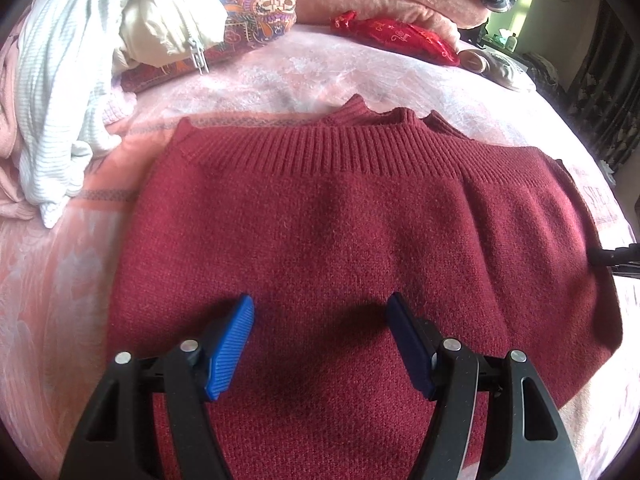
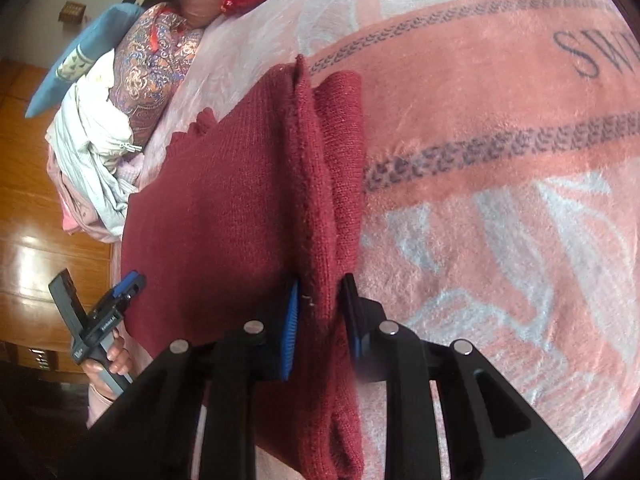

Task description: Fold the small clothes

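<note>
Meanwhile, right hand-held gripper (image 2: 320,316) clamped on red sweater (image 2: 224,216) fold; left hand-held gripper (image 1: 320,344) wide, empty.

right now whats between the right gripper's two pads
A bunched edge fold of the dark red sweater sits between the right gripper pads, which pinch it. The right wrist view shows this.

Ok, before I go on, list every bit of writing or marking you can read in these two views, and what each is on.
"SW", cut off at the frame edge: dark letters on the pink blanket.
Same print in the left wrist view: too distorted to read.
Gold script on the red cloth: too blurred to read.
White marking on the left gripper body: too small to read.
Red sweater: no text visible.
</note>
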The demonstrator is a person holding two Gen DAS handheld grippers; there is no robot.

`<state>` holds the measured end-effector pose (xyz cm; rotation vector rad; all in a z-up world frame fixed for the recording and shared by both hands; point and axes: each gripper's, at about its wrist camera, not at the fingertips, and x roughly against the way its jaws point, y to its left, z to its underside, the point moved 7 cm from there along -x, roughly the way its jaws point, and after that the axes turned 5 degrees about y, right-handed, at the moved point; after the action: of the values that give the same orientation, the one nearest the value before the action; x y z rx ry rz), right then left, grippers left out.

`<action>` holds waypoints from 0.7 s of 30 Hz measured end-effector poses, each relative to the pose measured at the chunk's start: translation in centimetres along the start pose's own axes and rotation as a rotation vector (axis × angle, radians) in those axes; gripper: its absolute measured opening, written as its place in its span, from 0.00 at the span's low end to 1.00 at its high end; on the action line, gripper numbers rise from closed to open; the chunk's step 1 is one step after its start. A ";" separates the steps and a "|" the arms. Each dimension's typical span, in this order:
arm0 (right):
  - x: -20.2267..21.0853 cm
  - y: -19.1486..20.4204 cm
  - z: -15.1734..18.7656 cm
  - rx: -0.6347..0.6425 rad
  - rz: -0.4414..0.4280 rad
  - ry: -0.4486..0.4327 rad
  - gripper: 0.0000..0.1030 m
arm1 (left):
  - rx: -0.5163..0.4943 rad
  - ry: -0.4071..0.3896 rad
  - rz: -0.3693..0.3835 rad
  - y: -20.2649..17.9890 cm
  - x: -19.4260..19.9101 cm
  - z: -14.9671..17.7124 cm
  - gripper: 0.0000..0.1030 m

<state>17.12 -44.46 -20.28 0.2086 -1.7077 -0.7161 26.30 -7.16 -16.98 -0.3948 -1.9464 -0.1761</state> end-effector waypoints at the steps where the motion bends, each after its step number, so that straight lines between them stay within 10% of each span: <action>1: 0.2 0.3 0.0 0.009 0.025 -0.007 0.18 | -0.002 -0.001 -0.002 0.0 0.0 0.0 0.67; 21: 2.6 6.4 0.1 0.023 0.275 -0.046 0.15 | -0.006 -0.003 0.028 0.1 -0.1 0.2 0.69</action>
<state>17.88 -40.65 -14.51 -0.0278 -1.7464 -0.5012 26.21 -6.99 -17.21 -0.4266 -1.9422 -0.1632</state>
